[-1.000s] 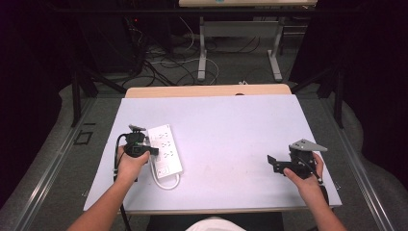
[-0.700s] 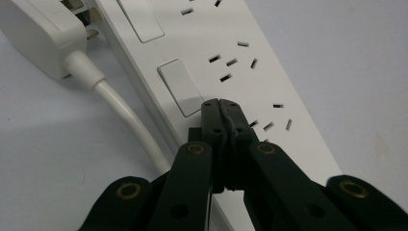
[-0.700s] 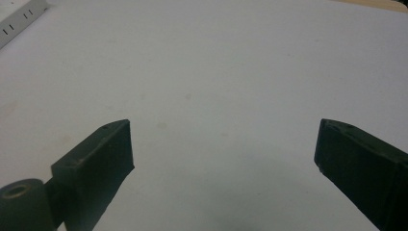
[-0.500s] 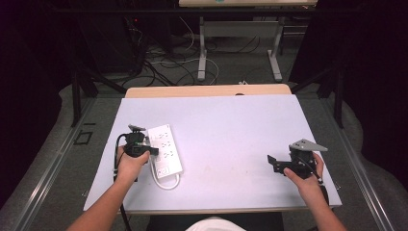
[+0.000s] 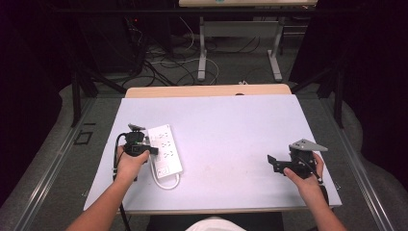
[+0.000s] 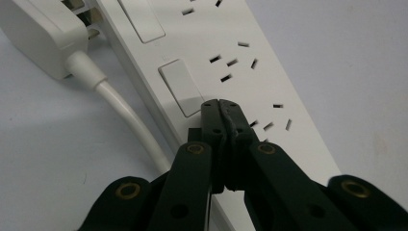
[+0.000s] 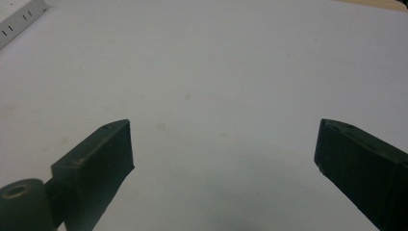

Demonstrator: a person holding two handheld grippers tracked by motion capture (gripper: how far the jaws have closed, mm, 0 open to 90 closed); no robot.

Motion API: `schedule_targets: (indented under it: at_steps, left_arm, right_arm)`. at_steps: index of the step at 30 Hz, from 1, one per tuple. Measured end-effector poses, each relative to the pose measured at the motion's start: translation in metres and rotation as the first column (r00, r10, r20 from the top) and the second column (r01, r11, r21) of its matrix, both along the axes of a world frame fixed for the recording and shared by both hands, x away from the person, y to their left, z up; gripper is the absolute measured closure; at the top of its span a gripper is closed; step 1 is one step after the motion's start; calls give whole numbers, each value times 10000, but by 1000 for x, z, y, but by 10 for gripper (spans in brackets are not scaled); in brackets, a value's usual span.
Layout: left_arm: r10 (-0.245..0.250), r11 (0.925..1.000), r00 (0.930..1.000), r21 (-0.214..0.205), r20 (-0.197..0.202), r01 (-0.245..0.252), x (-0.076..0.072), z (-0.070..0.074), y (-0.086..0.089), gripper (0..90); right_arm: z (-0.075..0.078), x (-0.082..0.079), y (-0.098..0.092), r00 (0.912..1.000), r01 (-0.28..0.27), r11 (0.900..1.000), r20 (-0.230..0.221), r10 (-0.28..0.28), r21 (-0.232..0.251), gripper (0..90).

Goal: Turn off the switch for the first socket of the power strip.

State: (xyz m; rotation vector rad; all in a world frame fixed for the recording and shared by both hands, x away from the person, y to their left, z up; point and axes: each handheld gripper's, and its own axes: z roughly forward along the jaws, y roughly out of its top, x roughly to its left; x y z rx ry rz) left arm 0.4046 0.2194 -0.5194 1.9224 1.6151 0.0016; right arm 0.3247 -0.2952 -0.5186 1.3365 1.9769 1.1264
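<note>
A white power strip [image 5: 164, 149] lies on the left part of the pale table [image 5: 226, 130], with its white cord [image 5: 169, 184] looping at its near end. My left gripper [image 5: 153, 151] is shut, its tips [image 6: 220, 108] resting on the strip [image 6: 250, 72] beside a rocker switch [image 6: 182, 86]. A white plug [image 6: 36, 33] with its cord [image 6: 122, 115] sits beside the strip's end. My right gripper [image 5: 272, 163] stands open over bare table at the right, nothing between its jaws [image 7: 223, 144].
A corner of the strip [image 7: 19, 17] shows far off in the right gripper view. Beyond the table's wooden far edge [image 5: 207, 90] the floor holds cables [image 5: 163, 62] and another table's legs [image 5: 202, 48]. Dark curtains flank both sides.
</note>
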Motion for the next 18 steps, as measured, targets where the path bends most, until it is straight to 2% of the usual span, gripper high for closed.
schedule_targets:
  at_steps: [2,8,11,12,13,14,18]
  left_arm:
    - [-19,9999,10000,148,92,17,0,2,1,877]
    - [5,9998,9996,190,281,-10,-1,6,0,847]
    - [-144,9995,9994,281,316,135,0,11,2,824]
    - [6,9999,9993,136,386,-11,-1,11,1,812]
    - [-42,9997,9988,230,494,31,-1,13,1,800]
    - [-33,9999,9988,105,494,28,-1,13,1,784]
    - [-112,9998,9979,153,630,103,-2,18,0,740]
  right_arm:
    - [0,0,0,10000,54,10000,8,-54,46,58]
    - [0,0,0,10000,59,10000,63,-60,58,58]
    - [0,0,0,10000,64,10000,68,-65,59,58]
    - [0,0,1,10000,65,10000,67,-65,58,58]
    - [0,0,0,10000,44,10000,55,-44,53,58]
    - [0,0,0,9999,78,10000,90,-78,47,58]
    - [0,0,0,9999,64,10000,83,-65,42,58]
